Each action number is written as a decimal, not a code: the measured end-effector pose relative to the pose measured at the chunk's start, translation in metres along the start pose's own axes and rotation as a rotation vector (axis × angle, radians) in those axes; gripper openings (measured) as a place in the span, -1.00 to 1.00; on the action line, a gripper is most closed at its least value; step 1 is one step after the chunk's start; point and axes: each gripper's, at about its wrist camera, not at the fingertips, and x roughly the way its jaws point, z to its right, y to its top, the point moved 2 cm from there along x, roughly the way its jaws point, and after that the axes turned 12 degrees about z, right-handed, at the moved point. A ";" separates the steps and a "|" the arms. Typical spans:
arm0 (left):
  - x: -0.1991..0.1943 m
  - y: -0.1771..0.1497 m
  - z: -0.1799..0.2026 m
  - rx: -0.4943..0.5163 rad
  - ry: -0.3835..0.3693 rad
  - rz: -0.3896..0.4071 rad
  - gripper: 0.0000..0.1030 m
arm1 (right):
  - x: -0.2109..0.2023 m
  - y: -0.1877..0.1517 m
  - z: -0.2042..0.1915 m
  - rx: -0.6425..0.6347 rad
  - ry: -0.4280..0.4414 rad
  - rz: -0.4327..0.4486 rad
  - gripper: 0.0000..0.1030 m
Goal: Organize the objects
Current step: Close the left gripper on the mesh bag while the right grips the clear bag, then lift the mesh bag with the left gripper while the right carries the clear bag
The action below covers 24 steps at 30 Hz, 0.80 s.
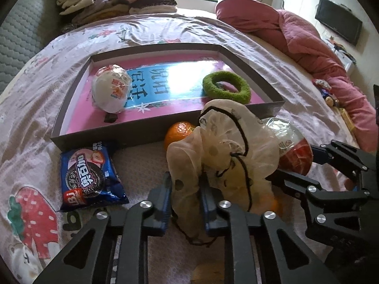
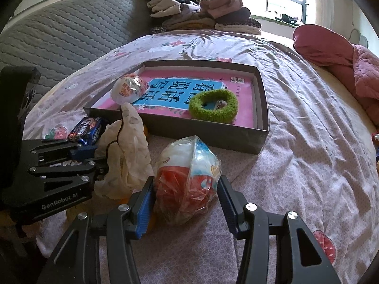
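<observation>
My left gripper (image 1: 186, 189) is shut on a sheer beige cloth pouch (image 1: 222, 142) with a black cord, bunched up between its blue pads. From the right wrist the same gripper (image 2: 99, 157) and pouch (image 2: 130, 146) are at the left. My right gripper (image 2: 186, 181) is shut on a plastic-wrapped red and white ball (image 2: 187, 177), one pad on each side of it. Both items are on the bedsheet just in front of a shallow grey box (image 1: 118, 132). An orange (image 1: 180, 132) rests against the box wall, behind the pouch.
Inside the box (image 2: 189, 127) lie a pink and blue book, a wrapped white ball (image 1: 111, 90) and a green fuzzy ring (image 1: 226, 87). A blue cookie packet (image 1: 91, 172) lies at the front left. Folded clothes (image 2: 201, 14) are stacked behind, and a red quilt (image 1: 308, 42) is at the right.
</observation>
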 end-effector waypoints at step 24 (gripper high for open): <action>-0.042 0.017 0.001 -0.021 -0.026 0.081 -0.68 | -0.021 0.017 -0.003 0.023 0.060 0.112 0.00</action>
